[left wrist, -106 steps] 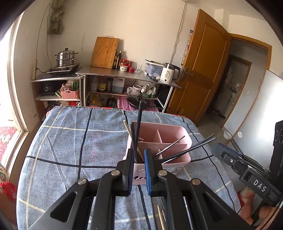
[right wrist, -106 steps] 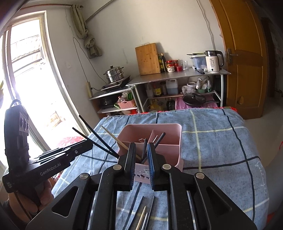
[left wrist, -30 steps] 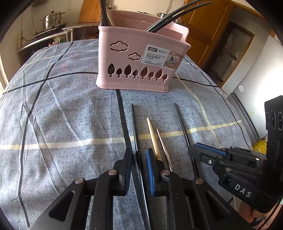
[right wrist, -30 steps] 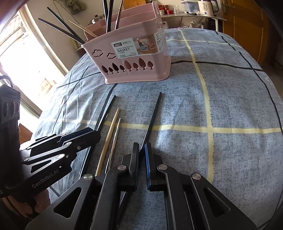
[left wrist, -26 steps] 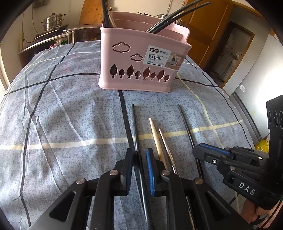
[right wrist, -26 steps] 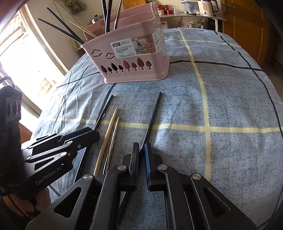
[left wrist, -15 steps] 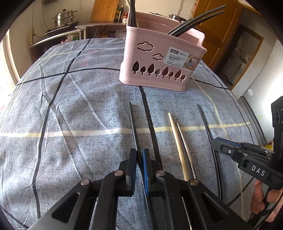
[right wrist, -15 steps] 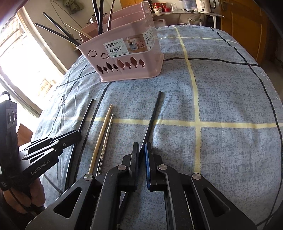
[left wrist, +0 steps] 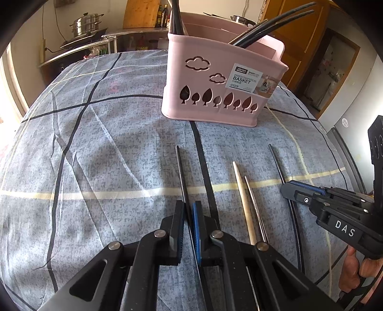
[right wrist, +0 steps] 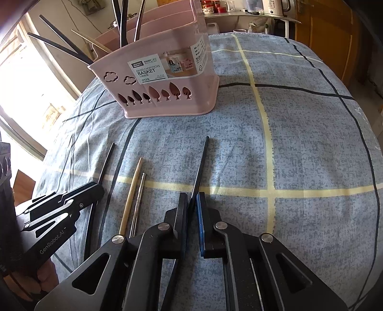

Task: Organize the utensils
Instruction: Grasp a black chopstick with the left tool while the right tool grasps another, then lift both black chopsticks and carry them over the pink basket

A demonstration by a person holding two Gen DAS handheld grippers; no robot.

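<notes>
A pink chopstick basket (left wrist: 222,79) stands on the checked cloth and holds several black chopsticks; it also shows in the right wrist view (right wrist: 165,79). My left gripper (left wrist: 188,207) is shut on a black chopstick (left wrist: 180,172) that points toward the basket. My right gripper (right wrist: 191,198) is shut on another black chopstick (right wrist: 201,162). Between them a wooden chopstick (left wrist: 241,193) and a metal chopstick (left wrist: 255,205) lie side by side on the cloth; both also show in the right wrist view, the wooden one (right wrist: 131,193) and the metal one (right wrist: 138,198).
The blue-grey checked cloth (left wrist: 95,148) covers the whole surface and curves down at its edges. A steel shelf with a pot (left wrist: 86,22), a cutting board and bottles stands behind. A wooden door (right wrist: 328,33) is at the far right.
Both grippers came down from the basket to the loose chopsticks and closed on one black chopstick each. In the last second both have drawn their chopsticks slightly apart from the middle pair.
</notes>
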